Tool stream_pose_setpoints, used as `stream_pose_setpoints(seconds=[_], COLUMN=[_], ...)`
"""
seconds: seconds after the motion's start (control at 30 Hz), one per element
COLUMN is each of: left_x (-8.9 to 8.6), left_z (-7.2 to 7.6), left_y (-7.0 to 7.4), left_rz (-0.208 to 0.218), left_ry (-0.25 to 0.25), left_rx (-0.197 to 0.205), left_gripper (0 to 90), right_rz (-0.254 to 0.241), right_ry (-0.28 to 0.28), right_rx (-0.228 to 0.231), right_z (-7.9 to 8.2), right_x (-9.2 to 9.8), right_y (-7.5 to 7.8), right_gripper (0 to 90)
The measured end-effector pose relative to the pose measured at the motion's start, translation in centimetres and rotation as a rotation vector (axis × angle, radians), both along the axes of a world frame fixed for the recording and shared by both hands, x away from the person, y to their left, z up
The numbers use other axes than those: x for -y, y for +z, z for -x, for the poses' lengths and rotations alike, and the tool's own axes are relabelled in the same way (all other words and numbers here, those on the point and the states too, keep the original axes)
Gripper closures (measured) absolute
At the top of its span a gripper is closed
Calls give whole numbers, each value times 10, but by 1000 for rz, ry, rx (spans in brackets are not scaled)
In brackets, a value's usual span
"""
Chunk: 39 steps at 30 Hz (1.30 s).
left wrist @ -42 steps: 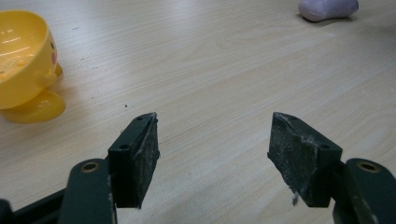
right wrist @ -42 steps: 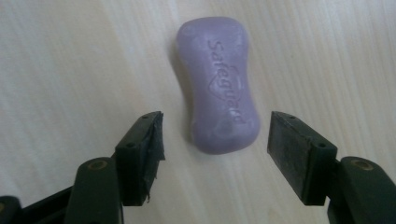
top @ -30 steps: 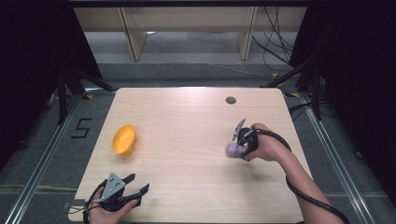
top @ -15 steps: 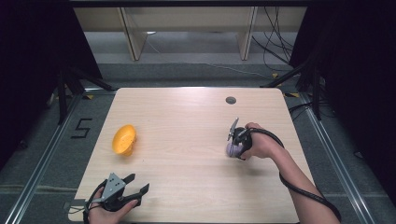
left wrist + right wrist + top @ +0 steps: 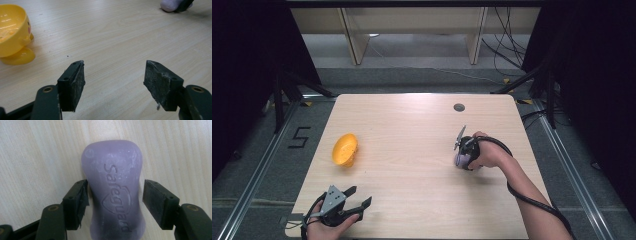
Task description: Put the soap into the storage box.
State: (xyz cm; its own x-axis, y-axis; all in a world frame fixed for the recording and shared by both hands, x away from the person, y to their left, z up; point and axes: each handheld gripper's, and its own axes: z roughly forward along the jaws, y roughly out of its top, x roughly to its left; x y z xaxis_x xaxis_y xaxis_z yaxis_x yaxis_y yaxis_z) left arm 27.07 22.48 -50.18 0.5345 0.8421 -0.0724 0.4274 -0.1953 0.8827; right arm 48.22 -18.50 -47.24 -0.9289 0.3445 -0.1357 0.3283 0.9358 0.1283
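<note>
My right claw (image 5: 115,202) has just been closing around the purple soap (image 5: 113,192) on the worktop (image 5: 412,150), not yet pinching; left claw (image 5: 113,85) spread.

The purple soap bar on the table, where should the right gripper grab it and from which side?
Grip the purple soap bar across its narrowed waist, coming straight down from above. It lies flat on the table with its embossed face up, and its sides pinch inward at mid-length, so pads there seat well. The right gripper already straddles that waist, its jaws just closing, with a small gap at the right pad.
</note>
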Motion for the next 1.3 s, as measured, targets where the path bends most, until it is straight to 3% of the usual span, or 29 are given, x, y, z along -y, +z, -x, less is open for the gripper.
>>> stream_pose_setpoints(seconds=[0.1, 0.3, 0.4, 0.53, 1.03, 1.1, 1.13, 1.3], left_x=[0, 0, 0, 0, 0, 0, 1, 0], left_z=[0, 1, 0, 0, 0, 0, 0, -1], left_y=[0, 0, 0, 0, 0, 0, -1, -1], left_rz=[-3, -9, -3, -9, -18, -16, 10, -2], left_ry=[4, 7, 3, 4, 3, 6, 9, -2], left_rx=[-2, -4, -3, -2, -7, -8, -16, -8], left_gripper=[322, 322, 322, 322, 322, 322, 322, 322], right_rz=[7, 3, -3, -11, -23, -34, -66, -93], right_ry=[18, -9, 27, 7, -45, -34, -47, -63], right_rx=[3, -13, -11, -39, -8, -11, -25, -10], right_z=[-2, -2, -6, -7, 4, 4, 5, 6], right_x=[1, 0, 2, 1, 2, 2, 3, 7], right_y=[-1, -2, -3, -2, -2, -2, -2, -1], right_gripper=[389, 400, 423, 499, 503, 503, 503, 504])
